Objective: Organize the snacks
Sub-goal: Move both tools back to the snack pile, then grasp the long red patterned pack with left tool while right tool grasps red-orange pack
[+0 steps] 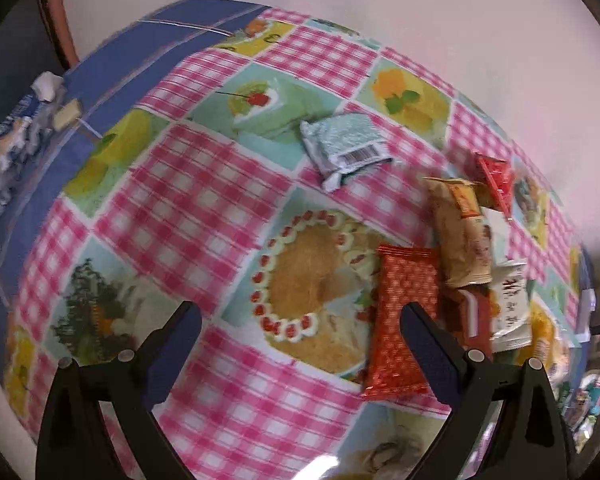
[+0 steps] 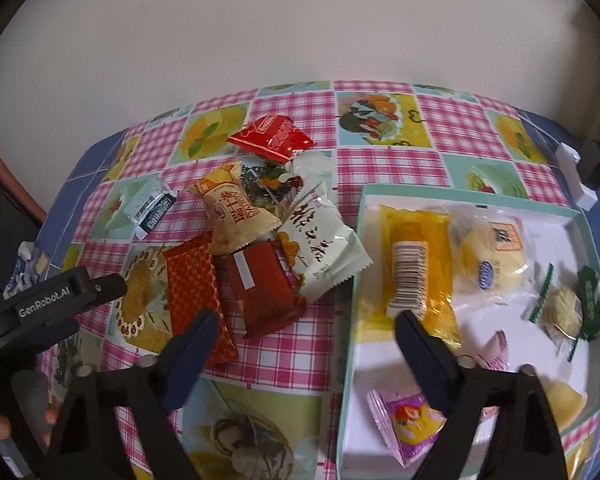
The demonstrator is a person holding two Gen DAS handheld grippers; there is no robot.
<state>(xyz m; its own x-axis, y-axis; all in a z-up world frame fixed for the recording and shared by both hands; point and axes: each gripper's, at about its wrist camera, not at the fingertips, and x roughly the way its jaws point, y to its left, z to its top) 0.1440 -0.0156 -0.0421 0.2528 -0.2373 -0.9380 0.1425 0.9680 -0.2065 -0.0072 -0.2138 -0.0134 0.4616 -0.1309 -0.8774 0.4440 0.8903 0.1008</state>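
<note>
The right gripper (image 2: 302, 330) is wide open with nothing in it, over the edge of a white tray (image 2: 350, 320). The left gripper (image 1: 300, 320) is open and empty too. Just past them lies a messy pile of snacks: a shiny red-orange packet (image 2: 198, 292), a dark red packet (image 2: 266, 288), a tan packet (image 2: 236, 212) and a white packet (image 2: 322, 250). In the tray lie a yellow packet (image 2: 416, 264) and a pink candy (image 2: 406, 420).

My left black plastic two-finger gripper (image 1: 300, 312) has dark blue ribbed pads (image 1: 432, 356) and silver pivot screws (image 1: 476, 355). My right black gripper (image 2: 306, 322) matches; white "GenRobot.AI" lettering (image 2: 44, 302) marks the left one's side.
</note>
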